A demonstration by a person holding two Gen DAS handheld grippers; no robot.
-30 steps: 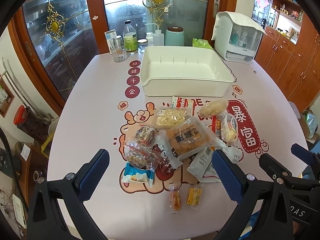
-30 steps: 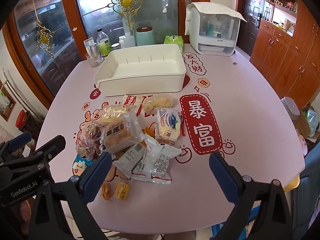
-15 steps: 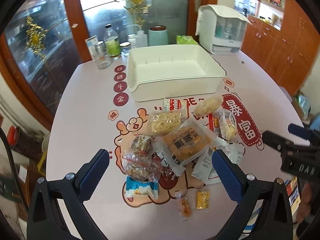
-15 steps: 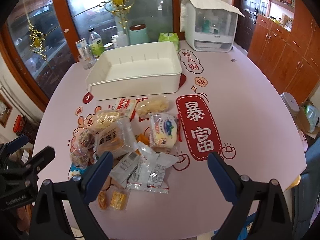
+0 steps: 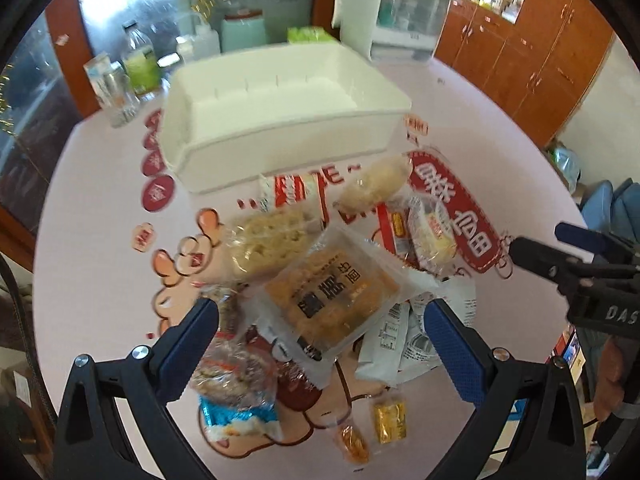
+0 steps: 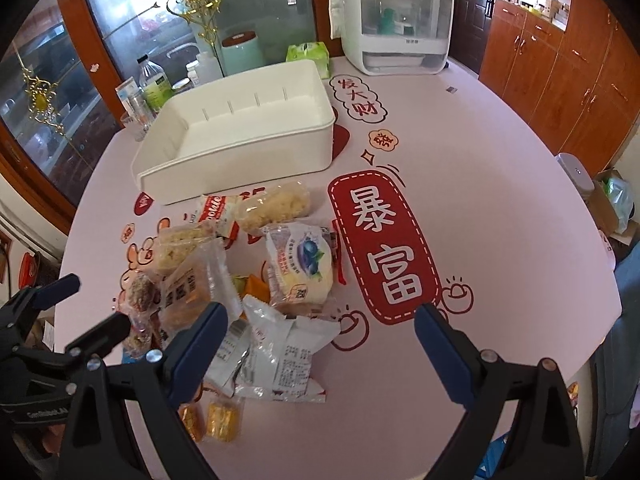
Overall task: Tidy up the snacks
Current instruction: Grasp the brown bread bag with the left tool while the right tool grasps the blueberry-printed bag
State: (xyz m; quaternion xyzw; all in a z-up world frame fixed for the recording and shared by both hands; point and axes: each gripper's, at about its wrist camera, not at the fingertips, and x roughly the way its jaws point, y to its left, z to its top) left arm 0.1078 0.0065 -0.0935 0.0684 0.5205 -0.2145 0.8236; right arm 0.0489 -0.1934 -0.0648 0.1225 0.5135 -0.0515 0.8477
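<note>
A pile of wrapped snacks lies on the pink table in front of an empty white bin [image 5: 280, 92], which also shows in the right wrist view [image 6: 248, 128]. My left gripper [image 5: 320, 320] is open and hovers over a square pastry pack [image 5: 332, 292], beside a nut-cluster pack [image 5: 232, 368]. My right gripper [image 6: 320, 328] is open above white sachets [image 6: 280, 356], near a blueberry bun pack [image 6: 300, 264]. Each gripper shows at the edge of the other's view: the right one [image 5: 560, 256], the left one [image 6: 60, 312]. Both hold nothing.
Bottles and jars [image 6: 152, 80], a mint canister [image 6: 242, 52], a green tissue pack [image 6: 308, 52] and a white appliance [image 6: 396, 20] stand behind the bin. Small orange candies [image 5: 388, 420] lie at the table's front edge. Wooden cabinets [image 6: 560, 60] are at the right.
Both grippers have moved forward and down toward the snack pile, so the snacks look larger. The left one moved furthest and its view is blurred. Both stay open.
</note>
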